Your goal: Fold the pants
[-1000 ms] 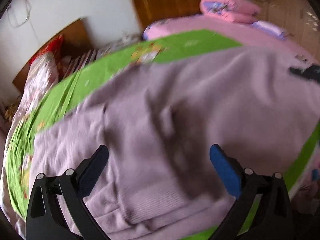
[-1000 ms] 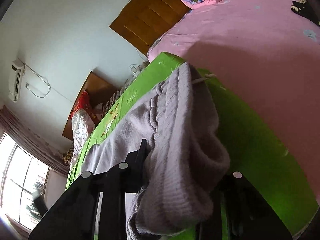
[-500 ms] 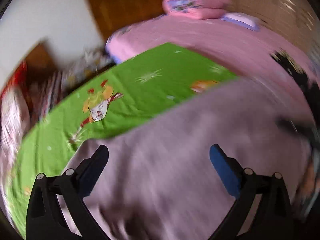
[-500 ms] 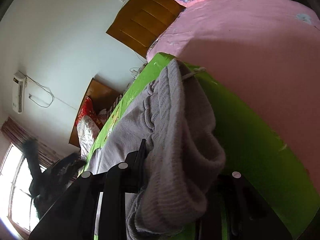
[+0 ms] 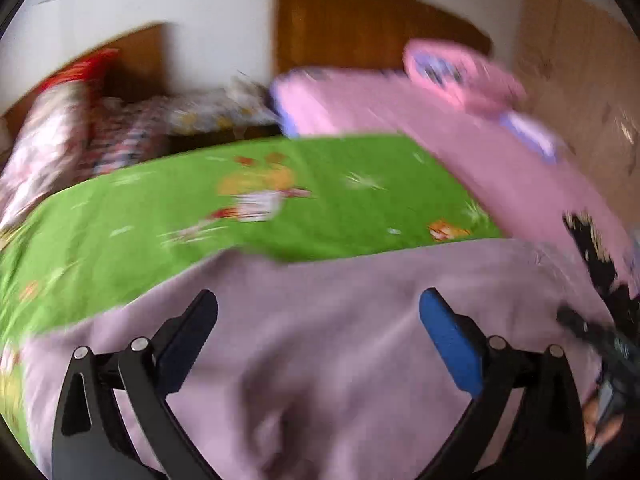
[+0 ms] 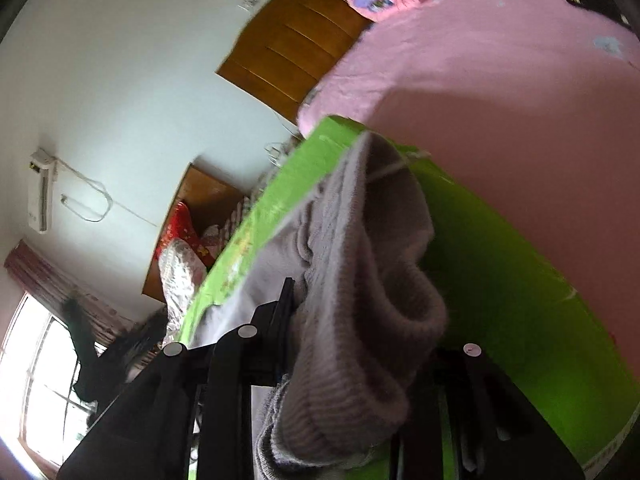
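The pale lilac knit pants (image 5: 340, 320) lie spread on a green cartoon-print sheet (image 5: 200, 208). My left gripper (image 5: 318, 320) is open and empty, hovering over the pants; the view is blurred by motion. My right gripper (image 6: 360, 312) is shut on a bunched ribbed edge of the pants (image 6: 360, 280), holding it lifted off the green sheet (image 6: 500, 280). The right fingertips are mostly hidden by the fabric.
A pink bed (image 5: 480, 152) with a pink folded quilt (image 5: 460, 72) adjoins the green sheet on the right. Wooden headboards (image 5: 360, 28), red patterned pillows (image 5: 60, 120) and a white wall stand behind. A black object (image 5: 600, 264) lies on the pink bed's edge.
My left gripper has swung up and away across the pants, so more of the green sheet shows. My right gripper has kept its grip and shifted only slightly.
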Motion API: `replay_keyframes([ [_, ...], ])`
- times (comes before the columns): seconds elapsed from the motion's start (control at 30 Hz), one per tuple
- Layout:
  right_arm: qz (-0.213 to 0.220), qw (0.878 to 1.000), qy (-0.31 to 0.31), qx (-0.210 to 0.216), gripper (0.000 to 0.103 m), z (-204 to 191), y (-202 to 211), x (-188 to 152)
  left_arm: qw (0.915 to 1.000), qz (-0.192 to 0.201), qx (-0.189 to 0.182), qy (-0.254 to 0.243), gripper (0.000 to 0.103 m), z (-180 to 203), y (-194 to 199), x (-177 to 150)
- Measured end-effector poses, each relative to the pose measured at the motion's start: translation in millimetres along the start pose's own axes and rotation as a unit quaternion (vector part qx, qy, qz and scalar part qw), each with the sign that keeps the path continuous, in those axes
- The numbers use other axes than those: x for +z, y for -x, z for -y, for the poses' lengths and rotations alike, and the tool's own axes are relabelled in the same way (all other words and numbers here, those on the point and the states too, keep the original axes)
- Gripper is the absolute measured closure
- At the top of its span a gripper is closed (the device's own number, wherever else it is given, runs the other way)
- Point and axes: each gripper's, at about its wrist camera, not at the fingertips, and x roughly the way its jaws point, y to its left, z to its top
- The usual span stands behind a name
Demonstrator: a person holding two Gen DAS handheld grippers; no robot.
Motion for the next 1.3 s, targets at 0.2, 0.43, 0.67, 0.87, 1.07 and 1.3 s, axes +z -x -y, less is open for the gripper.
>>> replay_keyframes([
  [0.2,0.036,0.998,0.055,0.016,0.075,-46,17,-5,0.9954,-0.023,0.093,-0.009,0.002,-60,30,-80],
  [0.43,0.070,0.987,0.145,0.020,0.075,-137,29,-20,0.9961,-0.067,0.052,-0.025,0.001,-68,-7,-109],
  [0.67,0.056,0.916,0.398,0.018,0.075,-295,-12,-126,0.9712,0.031,-0.115,0.207,0.002,-192,64,-109],
  [0.87,-0.030,0.787,0.615,-0.026,0.077,-331,-104,-290,0.9162,0.042,-0.236,0.321,0.002,-267,84,-145],
  [1.07,0.024,0.653,0.752,-0.087,0.077,-294,-130,-378,0.9036,0.025,-0.288,0.316,0.002,-268,85,-151],
  [1.3,0.087,0.640,0.758,-0.091,0.078,-288,-108,-384,0.9177,-0.025,-0.291,0.270,0.002,-230,79,-126],
])
